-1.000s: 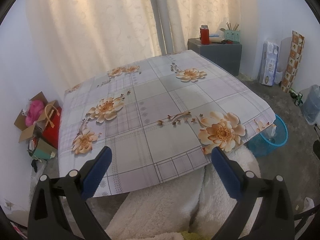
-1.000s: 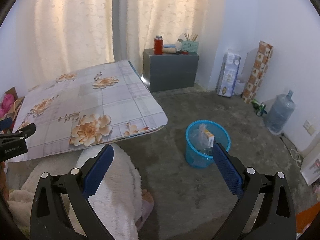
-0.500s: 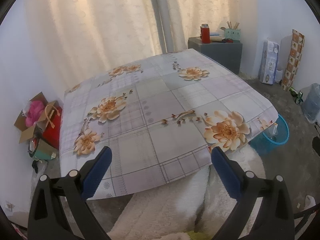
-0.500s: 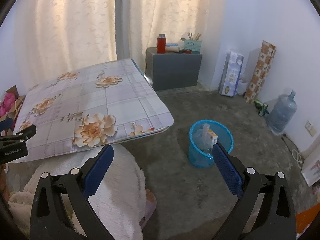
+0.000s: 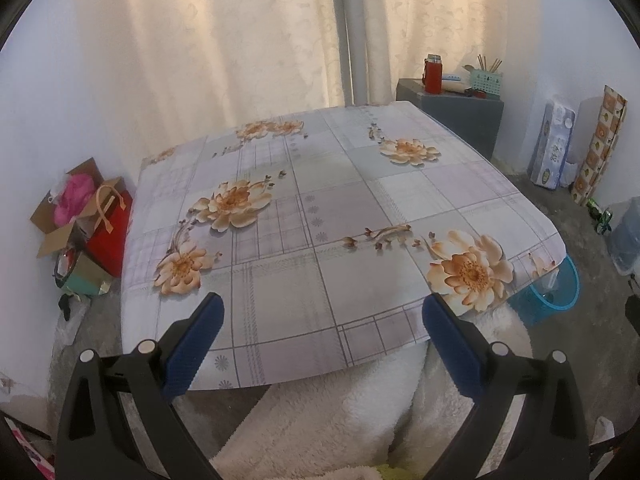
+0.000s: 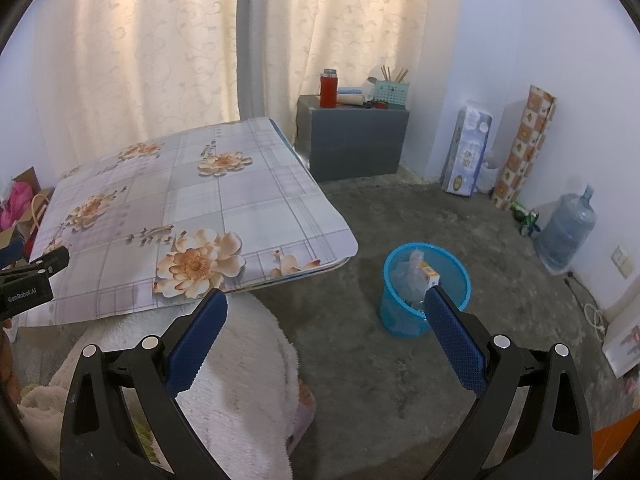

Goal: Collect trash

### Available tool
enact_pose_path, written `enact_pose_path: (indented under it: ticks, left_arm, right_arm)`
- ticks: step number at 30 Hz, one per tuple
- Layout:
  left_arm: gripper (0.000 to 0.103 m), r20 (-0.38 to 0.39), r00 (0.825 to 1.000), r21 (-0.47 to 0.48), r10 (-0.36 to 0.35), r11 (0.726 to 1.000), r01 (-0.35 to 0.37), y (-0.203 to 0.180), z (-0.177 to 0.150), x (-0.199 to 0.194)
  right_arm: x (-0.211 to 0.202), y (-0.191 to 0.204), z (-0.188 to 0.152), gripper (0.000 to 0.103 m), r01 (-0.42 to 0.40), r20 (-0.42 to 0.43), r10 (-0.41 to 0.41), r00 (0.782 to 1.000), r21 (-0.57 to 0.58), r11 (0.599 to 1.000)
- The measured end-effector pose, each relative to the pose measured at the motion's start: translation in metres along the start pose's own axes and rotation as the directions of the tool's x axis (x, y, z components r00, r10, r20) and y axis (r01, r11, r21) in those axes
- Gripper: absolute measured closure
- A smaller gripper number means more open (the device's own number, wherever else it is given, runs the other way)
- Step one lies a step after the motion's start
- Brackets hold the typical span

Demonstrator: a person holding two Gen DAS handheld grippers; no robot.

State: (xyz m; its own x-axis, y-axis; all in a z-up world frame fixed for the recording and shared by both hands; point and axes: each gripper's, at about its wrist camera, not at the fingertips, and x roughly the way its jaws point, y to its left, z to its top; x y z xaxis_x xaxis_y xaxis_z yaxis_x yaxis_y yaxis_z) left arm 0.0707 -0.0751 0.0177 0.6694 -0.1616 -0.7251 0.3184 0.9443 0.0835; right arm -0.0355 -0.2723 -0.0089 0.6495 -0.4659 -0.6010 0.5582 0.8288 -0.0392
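Curtains (image 6: 160, 60): cream, patterned, hung across the back wall.

Counter (image 5: 320, 216): covered with a floral checked cloth; nothing is seen lying on its top.

Floor (image 6: 440, 360): grey concrete, right of the counter.

Fleece (image 6: 240, 380): white, worn by the person seated at the counter's near edge.

Cabinet (image 6: 354, 138): grey, set in the corner behind the counter; a red flask (image 6: 327, 88) and a green basket (image 6: 391, 94) are stood on it.

Jug (image 6: 568, 232): clear blue, stood by the right wall.

Bin (image 6: 390, 304): blue mesh, upright on the floor just off the counter's right corner. Trash (image 6: 418, 276) is seen inside: crumpled clear plastic and a small carton.

Left hand-held gripper (image 5: 320, 312): blue-padded fingers spread wide, nothing between them, held over the counter's near edge.

Right hand-held gripper (image 6: 324, 308): fingers spread wide, nothing held, pointed at the floor between the counter and the bin.
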Motion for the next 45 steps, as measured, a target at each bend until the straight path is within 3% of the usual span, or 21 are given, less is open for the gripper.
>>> enact_pose_path:
  ticks: [45]
  left_arm:
    - [0.006,-0.018,1.000,-0.022,0.005,1.000,-0.005,0.0040,-0.0020,0.0024]
  right_arm:
    - [0.0004,0.0013,0.0009,0.008,-0.001,0.001,0.001,1.000,0.000,1.000]
